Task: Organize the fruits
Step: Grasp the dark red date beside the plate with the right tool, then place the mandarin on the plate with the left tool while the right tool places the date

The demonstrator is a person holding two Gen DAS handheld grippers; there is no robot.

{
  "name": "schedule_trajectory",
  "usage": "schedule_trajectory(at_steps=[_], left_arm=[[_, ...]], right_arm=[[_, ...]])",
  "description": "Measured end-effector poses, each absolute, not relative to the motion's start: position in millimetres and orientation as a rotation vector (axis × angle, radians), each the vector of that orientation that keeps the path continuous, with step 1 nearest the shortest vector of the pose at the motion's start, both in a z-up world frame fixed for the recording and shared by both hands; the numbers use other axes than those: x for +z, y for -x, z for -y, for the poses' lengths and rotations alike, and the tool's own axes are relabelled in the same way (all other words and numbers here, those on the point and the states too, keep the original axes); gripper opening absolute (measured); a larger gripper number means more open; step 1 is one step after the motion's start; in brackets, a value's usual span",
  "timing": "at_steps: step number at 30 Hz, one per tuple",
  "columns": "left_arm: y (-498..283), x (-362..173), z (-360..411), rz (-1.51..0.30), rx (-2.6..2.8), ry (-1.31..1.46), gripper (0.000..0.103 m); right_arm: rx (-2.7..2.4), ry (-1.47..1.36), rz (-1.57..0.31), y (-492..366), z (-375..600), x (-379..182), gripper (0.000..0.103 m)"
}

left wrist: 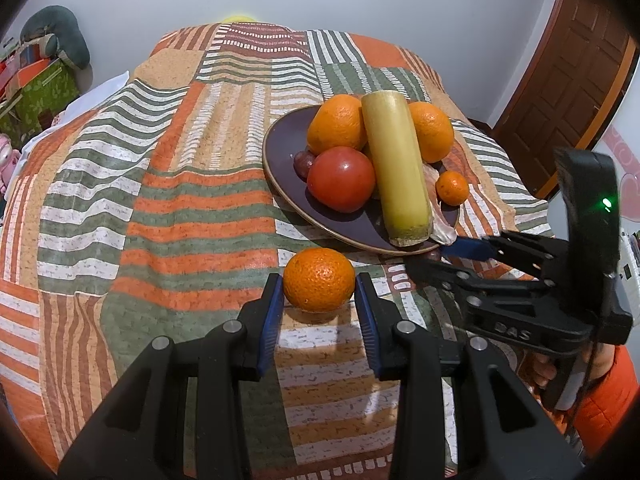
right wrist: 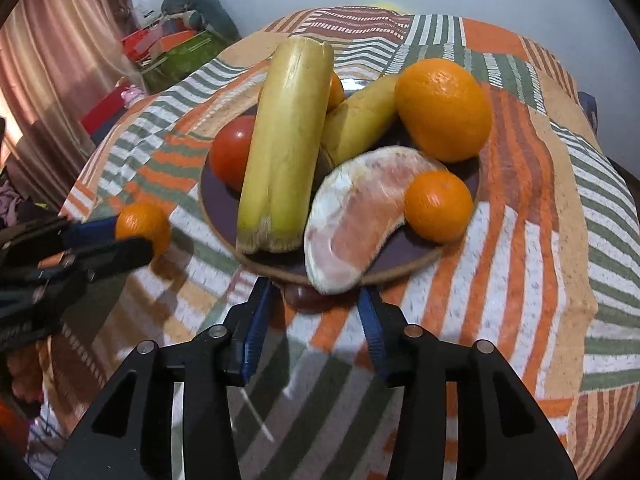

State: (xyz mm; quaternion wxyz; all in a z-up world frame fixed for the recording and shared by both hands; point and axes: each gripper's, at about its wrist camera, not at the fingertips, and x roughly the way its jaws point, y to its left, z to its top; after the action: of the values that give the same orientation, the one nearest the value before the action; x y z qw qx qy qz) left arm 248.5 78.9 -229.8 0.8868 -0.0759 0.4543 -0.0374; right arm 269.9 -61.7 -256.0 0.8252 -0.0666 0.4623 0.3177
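A dark plate (left wrist: 288,160) on the striped cloth holds two oranges (left wrist: 338,124), a red tomato (left wrist: 342,178), a yellow cane piece (left wrist: 400,168), a small mandarin (left wrist: 452,187), a pomelo segment (right wrist: 352,224) and a banana (right wrist: 360,120). My left gripper (left wrist: 319,300) is shut on a mandarin (left wrist: 319,279) just in front of the plate; it also shows in the right wrist view (right wrist: 144,226). My right gripper (right wrist: 316,300) is open, its pads either side of a dark grape (right wrist: 300,294) at the plate's near rim (right wrist: 420,262).
The patterned cloth (left wrist: 160,200) covers a bed-like surface that drops off on all sides. Boxes and a cushion (left wrist: 56,36) stand at the far left. A wooden door (left wrist: 568,80) is at the right. A second grape (left wrist: 304,162) lies on the plate.
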Motion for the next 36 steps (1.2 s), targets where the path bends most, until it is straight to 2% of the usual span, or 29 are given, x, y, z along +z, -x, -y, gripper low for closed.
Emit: schedule_trajectory(at_steps=[3,7,20,36], left_arm=[[-248,-229,-79,-0.944,-0.078,0.157,0.036],[-248,-229,-79,-0.945,-0.077,0.160,0.036],[-249,-223,-75,-0.937,-0.082,0.140,0.036],[-288,-222,-59,-0.933,-0.127,0.137,0.036]], right_arm=[[0.672,0.154,-0.982,-271,56,-258,0.043],[0.712,0.138,-0.974,-269,63,-257,0.024],[0.829,0.153,-0.886,-240,61,-238,0.022],[0.619,0.080,-0.815,-278,106,-209,0.023]])
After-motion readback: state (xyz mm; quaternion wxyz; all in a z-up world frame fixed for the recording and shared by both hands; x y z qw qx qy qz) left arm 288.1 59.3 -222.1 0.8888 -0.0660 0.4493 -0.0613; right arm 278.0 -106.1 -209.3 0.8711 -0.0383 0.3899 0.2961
